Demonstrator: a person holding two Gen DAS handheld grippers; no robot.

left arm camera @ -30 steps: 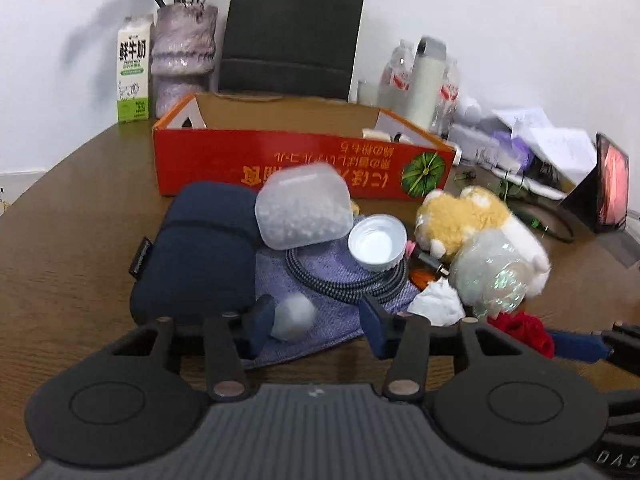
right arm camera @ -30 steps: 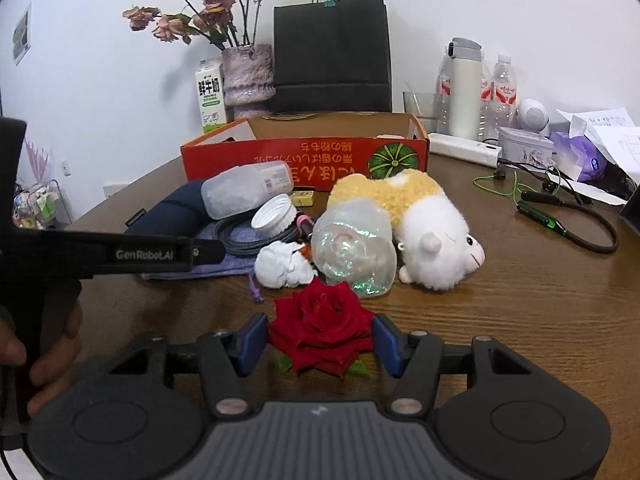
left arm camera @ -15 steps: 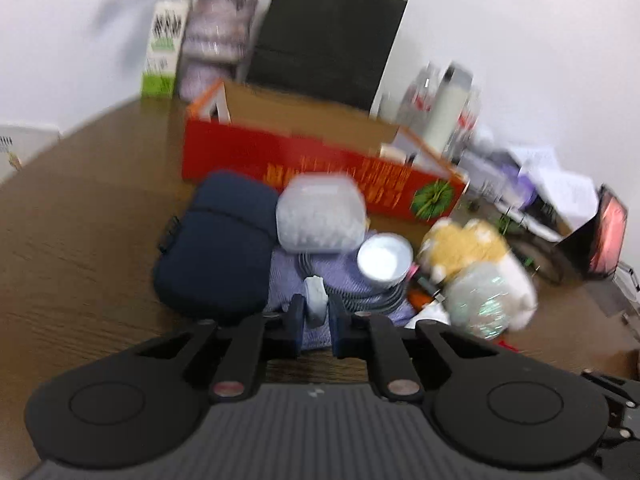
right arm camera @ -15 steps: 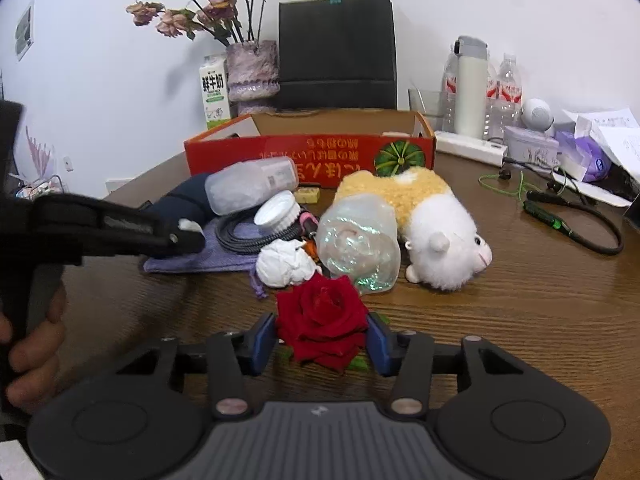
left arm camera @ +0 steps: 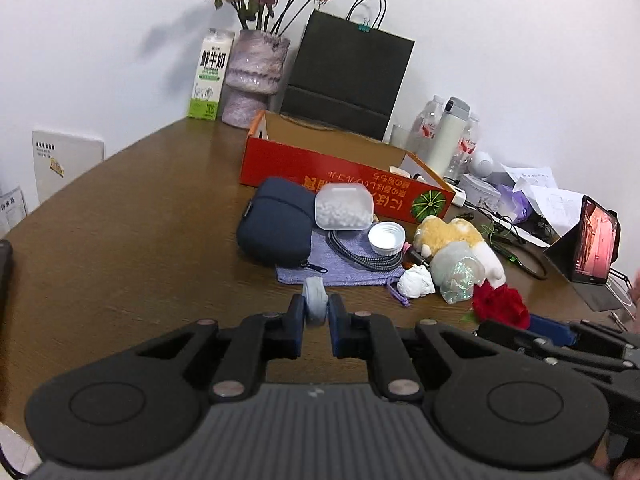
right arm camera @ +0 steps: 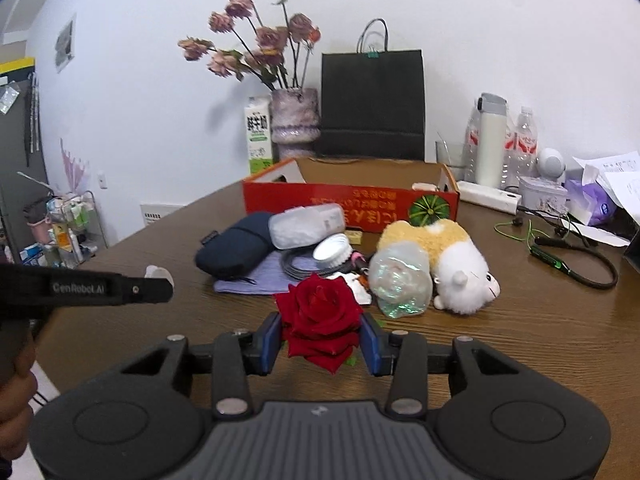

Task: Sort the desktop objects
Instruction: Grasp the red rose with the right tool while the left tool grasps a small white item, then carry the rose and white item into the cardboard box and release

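My left gripper [left arm camera: 316,312] is shut on a small grey-white ball [left arm camera: 315,300], squeezed flat and held above the table in front of the pile. My right gripper [right arm camera: 320,334] is shut on a red rose [right arm camera: 320,316] and holds it above the table. The pile holds a navy pouch [left arm camera: 276,226], a clear bead box [left arm camera: 344,210], a white lid [left arm camera: 386,237], a coiled cable [left arm camera: 360,256], a purple cloth [left arm camera: 340,266], a white crumpled lump [left arm camera: 416,282], an iridescent bottle [right arm camera: 400,276] and a plush toy [right arm camera: 452,256]. The red cardboard box [left arm camera: 344,184] lies behind, open on top.
A milk carton [left arm camera: 210,76], a vase of dried flowers [left arm camera: 256,76] and a black paper bag [left arm camera: 346,76] stand at the back. Bottles [right arm camera: 492,144], papers, a green cable [right arm camera: 560,248] and a tablet [left arm camera: 592,248] crowd the right side.
My left gripper closed on the ball and lifted it back from the cloth. My right gripper closed on the rose and raised it off the table.
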